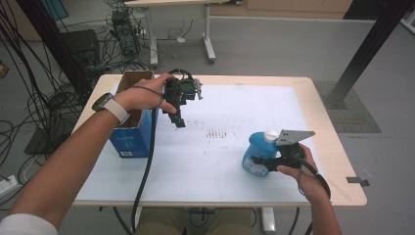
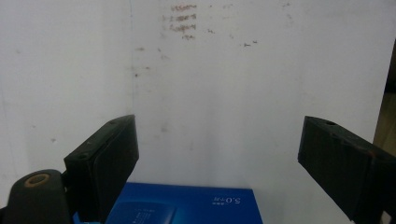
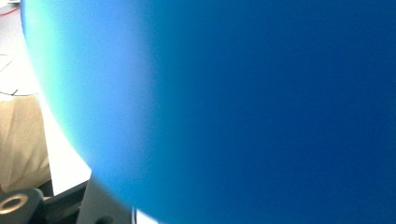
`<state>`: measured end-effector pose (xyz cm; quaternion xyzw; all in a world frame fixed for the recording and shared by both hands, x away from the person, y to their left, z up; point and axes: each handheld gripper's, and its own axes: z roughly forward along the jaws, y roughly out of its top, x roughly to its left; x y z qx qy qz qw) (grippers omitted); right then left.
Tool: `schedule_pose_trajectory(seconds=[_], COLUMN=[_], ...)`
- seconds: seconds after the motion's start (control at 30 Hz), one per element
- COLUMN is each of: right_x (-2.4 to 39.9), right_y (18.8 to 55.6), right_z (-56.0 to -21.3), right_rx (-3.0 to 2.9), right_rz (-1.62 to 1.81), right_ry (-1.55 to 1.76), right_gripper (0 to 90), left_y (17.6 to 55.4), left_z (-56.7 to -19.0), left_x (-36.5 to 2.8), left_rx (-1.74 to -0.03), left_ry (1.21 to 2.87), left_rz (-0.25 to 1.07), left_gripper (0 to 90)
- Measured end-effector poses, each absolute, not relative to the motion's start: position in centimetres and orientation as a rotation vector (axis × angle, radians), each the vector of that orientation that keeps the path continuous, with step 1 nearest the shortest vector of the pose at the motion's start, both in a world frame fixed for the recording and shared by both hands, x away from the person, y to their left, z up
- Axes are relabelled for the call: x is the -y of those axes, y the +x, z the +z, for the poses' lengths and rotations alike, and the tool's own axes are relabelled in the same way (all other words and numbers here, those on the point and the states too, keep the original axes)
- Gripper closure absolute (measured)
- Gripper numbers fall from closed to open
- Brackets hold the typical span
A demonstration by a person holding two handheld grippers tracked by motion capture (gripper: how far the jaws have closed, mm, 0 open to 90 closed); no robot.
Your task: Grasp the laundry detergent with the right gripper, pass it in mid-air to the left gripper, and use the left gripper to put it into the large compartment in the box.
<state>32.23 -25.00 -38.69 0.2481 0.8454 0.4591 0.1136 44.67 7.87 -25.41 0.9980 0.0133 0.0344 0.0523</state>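
The setting is a laboratory or test room equipped for recording manipulation work. Beyond the left tongs [image 1: 180, 115], loose black cables [image 1: 34, 93] lie in tangles across the grey floor [image 1: 274, 44], and a dark computer tower [image 1: 122, 32] stands among them. Well beyond both tongs, a second table [image 1: 176, 4] on white metal legs stands by the far wall. To the outer side of the right tongs [image 1: 262, 161], a black metal frame post [image 1: 369, 46] rises at an angle from a floor plate. The worktop [image 1: 337, 147] beneath the tongs is a plain wooden slab covered by a white sheet [image 1: 235, 112] marked with ink stains.
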Motion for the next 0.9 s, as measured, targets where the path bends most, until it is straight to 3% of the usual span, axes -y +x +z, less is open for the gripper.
schedule_pose_trajectory(seconds=[0.9], right_x=[25.07], right_y=[32.26], right_z=[-38.61], right_rx=[-2.482], right_rz=[1.345], right_ry=[0.724], right_gripper=[43.9], left_y=[44.15], left_z=[-24.98], left_x=[-7.75], left_rx=[-0.042], left_ry=[3.022], left_rz=[0.129], left_gripper=[11.9])
